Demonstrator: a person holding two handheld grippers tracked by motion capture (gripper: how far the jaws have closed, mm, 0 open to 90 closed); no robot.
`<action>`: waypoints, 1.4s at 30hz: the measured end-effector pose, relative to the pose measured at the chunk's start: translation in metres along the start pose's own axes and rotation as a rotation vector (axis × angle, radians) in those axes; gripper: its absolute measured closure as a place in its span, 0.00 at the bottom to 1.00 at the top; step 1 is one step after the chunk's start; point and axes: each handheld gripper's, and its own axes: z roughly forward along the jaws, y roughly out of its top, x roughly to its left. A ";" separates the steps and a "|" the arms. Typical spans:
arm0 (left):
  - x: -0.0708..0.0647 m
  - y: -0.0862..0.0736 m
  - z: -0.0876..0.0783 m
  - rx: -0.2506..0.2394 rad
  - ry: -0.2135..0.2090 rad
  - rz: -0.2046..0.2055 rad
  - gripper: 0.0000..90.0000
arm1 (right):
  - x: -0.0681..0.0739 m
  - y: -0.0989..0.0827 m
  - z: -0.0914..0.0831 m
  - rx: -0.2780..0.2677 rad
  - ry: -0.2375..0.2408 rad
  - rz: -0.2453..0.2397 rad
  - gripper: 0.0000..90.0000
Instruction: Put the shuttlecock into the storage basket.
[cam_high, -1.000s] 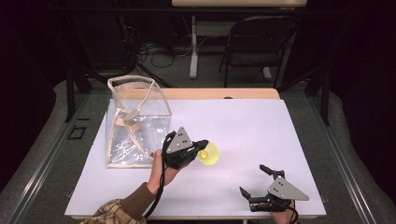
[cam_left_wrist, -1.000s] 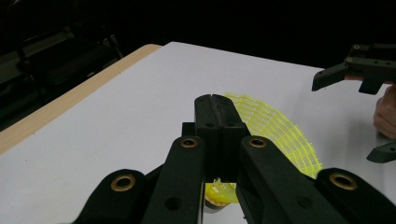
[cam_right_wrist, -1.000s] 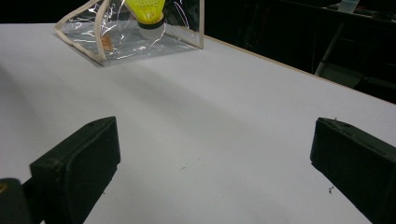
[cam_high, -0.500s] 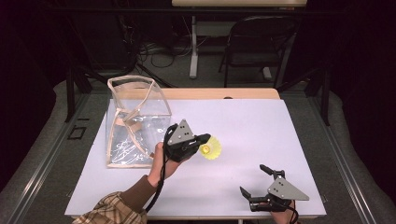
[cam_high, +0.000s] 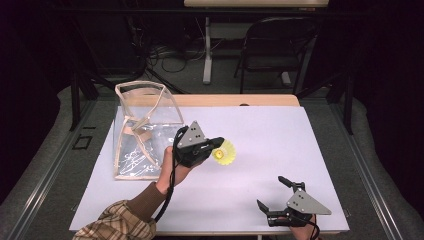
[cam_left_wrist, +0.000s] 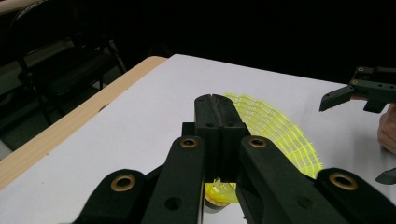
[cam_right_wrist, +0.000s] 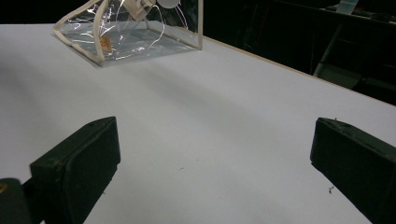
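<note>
- Left gripper (cam_high: 216, 146) fingers (cam_left_wrist: 219, 121) clamped on yellow shuttlecock (cam_high: 226, 153), gripped near its cork so the skirt sticks out free, just above the tabletop (cam_high: 280, 140).
- Clear bag (cam_high: 145, 130) stands open just beside it, likely the drop target.
- Right gripper (cam_high: 274, 196) fingers (cam_right_wrist: 77, 170) wide, empty, parked near the front edge, out of the way.

White table (cam_high: 280, 130) with clear bag (cam_high: 142, 132) on it

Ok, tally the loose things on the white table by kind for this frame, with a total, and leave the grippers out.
Yellow shuttlecock: 1, held at its base in the left gripper.
Clear plastic bag with beige trim: 1, standing open at the table's left.
Total: 2
</note>
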 end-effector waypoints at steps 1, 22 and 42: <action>0.001 0.001 0.000 0.002 0.000 0.001 1.00 | 0.000 0.000 0.000 0.000 0.000 0.002 0.01; 0.013 0.012 0.003 0.003 0.018 0.012 1.00 | 0.000 -0.001 -0.001 0.009 0.000 -0.001 0.01; 0.034 0.016 -0.002 -0.002 0.054 -0.011 1.00 | 0.000 0.000 -0.002 0.007 0.000 -0.001 0.01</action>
